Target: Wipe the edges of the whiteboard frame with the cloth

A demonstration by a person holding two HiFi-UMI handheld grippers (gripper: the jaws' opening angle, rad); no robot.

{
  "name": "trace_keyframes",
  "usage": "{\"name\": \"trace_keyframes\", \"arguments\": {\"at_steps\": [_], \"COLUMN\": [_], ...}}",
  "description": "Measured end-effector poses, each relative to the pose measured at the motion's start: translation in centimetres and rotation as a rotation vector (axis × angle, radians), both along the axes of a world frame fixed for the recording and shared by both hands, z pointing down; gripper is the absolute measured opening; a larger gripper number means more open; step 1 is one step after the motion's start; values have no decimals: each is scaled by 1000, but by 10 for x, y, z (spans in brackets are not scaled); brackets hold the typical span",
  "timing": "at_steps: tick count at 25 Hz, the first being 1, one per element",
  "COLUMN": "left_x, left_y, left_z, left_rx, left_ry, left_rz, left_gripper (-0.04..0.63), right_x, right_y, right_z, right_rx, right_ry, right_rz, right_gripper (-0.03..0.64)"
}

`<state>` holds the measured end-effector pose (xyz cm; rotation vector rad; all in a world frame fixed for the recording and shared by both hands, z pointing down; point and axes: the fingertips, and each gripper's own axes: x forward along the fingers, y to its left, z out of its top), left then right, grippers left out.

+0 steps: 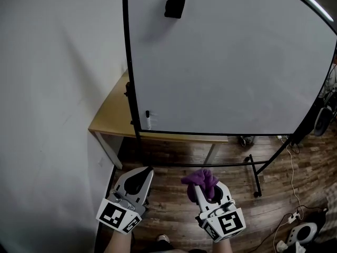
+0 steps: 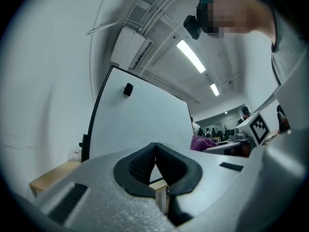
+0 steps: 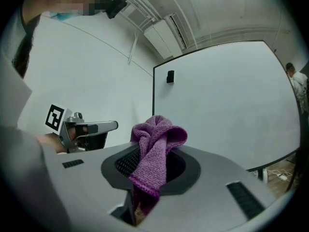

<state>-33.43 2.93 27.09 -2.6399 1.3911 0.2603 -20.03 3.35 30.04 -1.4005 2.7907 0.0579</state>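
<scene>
Cloth (image 3: 153,144) of purple colour is pinched between the jaws of the right gripper (image 1: 205,191), and its bunched end stands up above them. The left gripper (image 1: 138,178) has its jaws pressed together with nothing between. Both grippers are low, apart from the whiteboard (image 1: 226,62), whose black frame (image 1: 128,62) stands beside a wooden desk (image 1: 108,120).

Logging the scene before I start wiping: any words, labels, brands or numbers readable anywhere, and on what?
No readable text anywhere.
Whiteboard: blank.
Black block on it: no label shows.
Purple cloth: no tag shows.
Cubes on left gripper and right gripper: square marker patterns only, no letters or digits.
</scene>
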Motion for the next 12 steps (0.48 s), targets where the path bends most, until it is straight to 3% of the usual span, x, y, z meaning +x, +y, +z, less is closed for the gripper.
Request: {"name": "trace_keyframes", "arguments": {"at_steps": [12], "left_x": [-35], "left_y": [-7], "left_z": [15], "left_rx": [-20], "left_ry": [9], "left_rz": [19], "left_gripper": [17], "right_x": [-40], "right_y": [-5], "right_z": [15], "right_rx": [-25], "right_ry": [17], "right_rz": [5], "right_gripper": [77]}}
